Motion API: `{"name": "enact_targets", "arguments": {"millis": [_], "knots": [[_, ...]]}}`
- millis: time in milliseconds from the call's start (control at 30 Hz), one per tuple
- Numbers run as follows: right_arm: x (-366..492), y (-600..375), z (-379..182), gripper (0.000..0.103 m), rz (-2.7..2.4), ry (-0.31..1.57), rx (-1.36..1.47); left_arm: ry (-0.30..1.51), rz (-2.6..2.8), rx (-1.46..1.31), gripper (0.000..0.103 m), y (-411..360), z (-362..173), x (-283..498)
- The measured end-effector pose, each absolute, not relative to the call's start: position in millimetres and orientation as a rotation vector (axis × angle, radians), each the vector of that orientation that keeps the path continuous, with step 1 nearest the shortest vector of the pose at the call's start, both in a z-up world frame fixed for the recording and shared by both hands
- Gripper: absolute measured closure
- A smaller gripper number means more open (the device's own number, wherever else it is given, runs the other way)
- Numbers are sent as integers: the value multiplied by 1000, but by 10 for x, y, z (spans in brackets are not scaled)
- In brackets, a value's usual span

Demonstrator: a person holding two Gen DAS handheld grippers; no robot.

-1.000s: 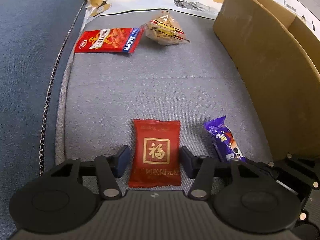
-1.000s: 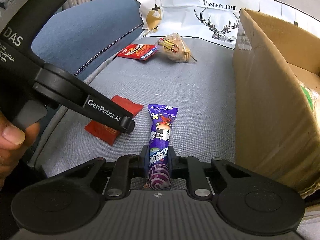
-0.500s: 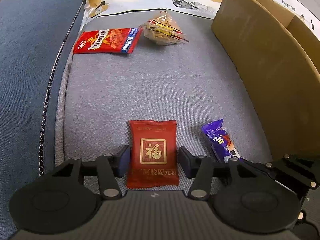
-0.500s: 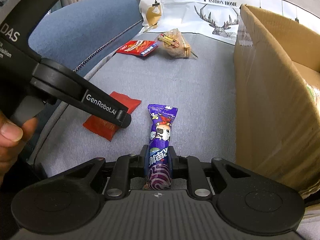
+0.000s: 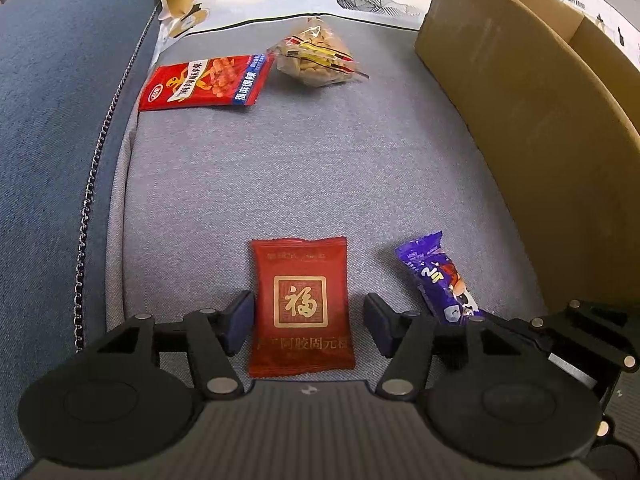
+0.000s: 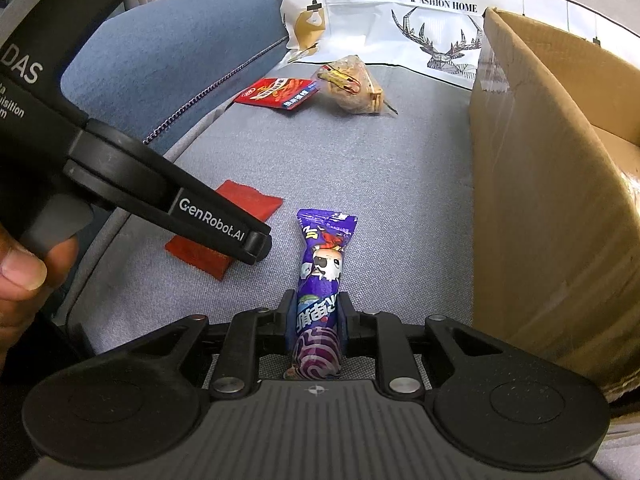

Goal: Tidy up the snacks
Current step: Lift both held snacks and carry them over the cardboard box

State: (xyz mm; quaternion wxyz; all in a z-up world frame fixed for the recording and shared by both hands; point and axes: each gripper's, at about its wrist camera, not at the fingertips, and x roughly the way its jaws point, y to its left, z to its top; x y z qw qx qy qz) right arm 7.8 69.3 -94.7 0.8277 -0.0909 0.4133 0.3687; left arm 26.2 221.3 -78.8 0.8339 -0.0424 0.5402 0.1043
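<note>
Left wrist view: the left claw (image 5: 308, 320) stands apart, its jaws having just been opening, with the red packet (image 5: 302, 306) lying flat between them on the grey sofa cushion (image 5: 300, 176). The left pad sits just beside the packet's edge; the right pad stands clear of it. The purple candy wrapper (image 5: 438, 278) lies at lower right of the frame, its near end hidden under the black linkage of the other tool. At upper left lie a red snack bag (image 5: 206, 82) and, just beside it, a clear bag of biscuits (image 5: 316, 58). The cardboard box (image 5: 540, 160) stands along the right edge.

Right wrist view: the right claw (image 6: 316, 320) is clamped on the purple candy wrapper (image 6: 322, 280), both pads pressing its lower part; the wrapper's upper end rests on the cushion at frame centre. The body of the left claw tool crosses the left of the frame, partly covering the red packet (image 6: 228, 226). A hand (image 6: 20, 276) shows at the left edge. The box (image 6: 552, 200) fills the right side.
</note>
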Motion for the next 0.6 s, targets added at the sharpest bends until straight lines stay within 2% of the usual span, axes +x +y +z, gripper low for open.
{"name": "enact_targets", "arguments": {"millis": [200,600], "knots": [[66,686,-946,85,783,869,-192,1127,234,-106,54,2244,-758,234],[25,628,-821,86,780,816,-163,1035,218,-133,57,2246,-602,119]]}}
